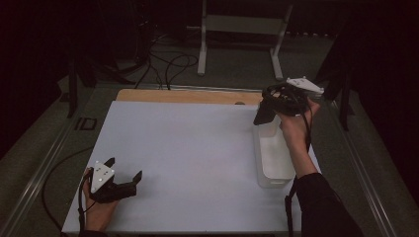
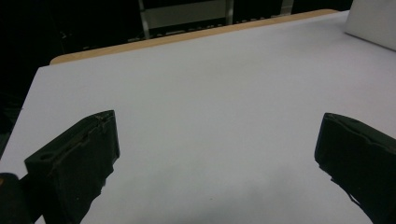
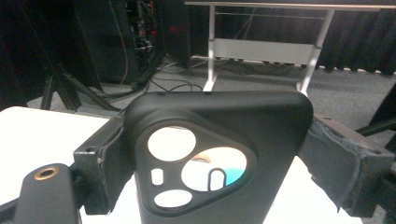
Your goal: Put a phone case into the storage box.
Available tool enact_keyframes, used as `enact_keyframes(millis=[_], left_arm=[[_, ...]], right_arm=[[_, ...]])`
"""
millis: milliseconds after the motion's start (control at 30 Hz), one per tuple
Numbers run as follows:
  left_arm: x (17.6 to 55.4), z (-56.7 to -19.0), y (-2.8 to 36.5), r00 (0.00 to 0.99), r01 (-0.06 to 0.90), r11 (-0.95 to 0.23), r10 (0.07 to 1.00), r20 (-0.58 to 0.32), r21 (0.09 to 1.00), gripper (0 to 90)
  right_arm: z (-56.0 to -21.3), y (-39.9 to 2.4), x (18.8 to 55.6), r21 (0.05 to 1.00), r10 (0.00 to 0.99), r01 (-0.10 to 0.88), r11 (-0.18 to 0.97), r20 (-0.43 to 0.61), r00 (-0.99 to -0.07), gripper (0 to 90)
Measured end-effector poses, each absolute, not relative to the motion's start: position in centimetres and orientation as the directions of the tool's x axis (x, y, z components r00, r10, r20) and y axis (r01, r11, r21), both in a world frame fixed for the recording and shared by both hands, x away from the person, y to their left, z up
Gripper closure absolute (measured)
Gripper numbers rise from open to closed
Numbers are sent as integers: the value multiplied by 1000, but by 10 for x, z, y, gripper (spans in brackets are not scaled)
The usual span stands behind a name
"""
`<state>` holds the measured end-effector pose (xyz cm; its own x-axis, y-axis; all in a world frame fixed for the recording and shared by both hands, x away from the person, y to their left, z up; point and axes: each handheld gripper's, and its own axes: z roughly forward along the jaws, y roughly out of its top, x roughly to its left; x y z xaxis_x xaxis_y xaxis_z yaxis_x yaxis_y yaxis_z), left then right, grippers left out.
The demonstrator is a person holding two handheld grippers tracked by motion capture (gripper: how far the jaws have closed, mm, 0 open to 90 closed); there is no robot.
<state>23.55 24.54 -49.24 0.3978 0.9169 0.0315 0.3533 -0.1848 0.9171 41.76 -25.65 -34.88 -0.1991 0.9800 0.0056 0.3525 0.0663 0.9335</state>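
The right gripper hangs over the far end of the clear plastic bin at the worktop's right edge, its fingers clamped on a black phone case, camera cutouts facing the lens. My read is it's bound for the bin, so lower it squarely inside the walls and release only once low. The left gripper rests at the near-left corner, fingers spread wide, holding nothing. The dim light shows no readable brand or writing anywhere.
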Motion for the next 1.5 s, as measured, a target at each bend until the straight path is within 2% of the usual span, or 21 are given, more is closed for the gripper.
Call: enact_keyframes(millis=[800, 1500], left_arm=[[235, -492, 246, 394, 352, -183, 919, 32, 918, 5], [235, -492, 246, 393, 349, -182, 919, 33, 919, 6]], right_arm=[[-357, -271, 429, 915, 994, 398, 58, -16, -110, 149], [-374, -267, 439, 893, 996, 444, 70, -36, -86, 147]])
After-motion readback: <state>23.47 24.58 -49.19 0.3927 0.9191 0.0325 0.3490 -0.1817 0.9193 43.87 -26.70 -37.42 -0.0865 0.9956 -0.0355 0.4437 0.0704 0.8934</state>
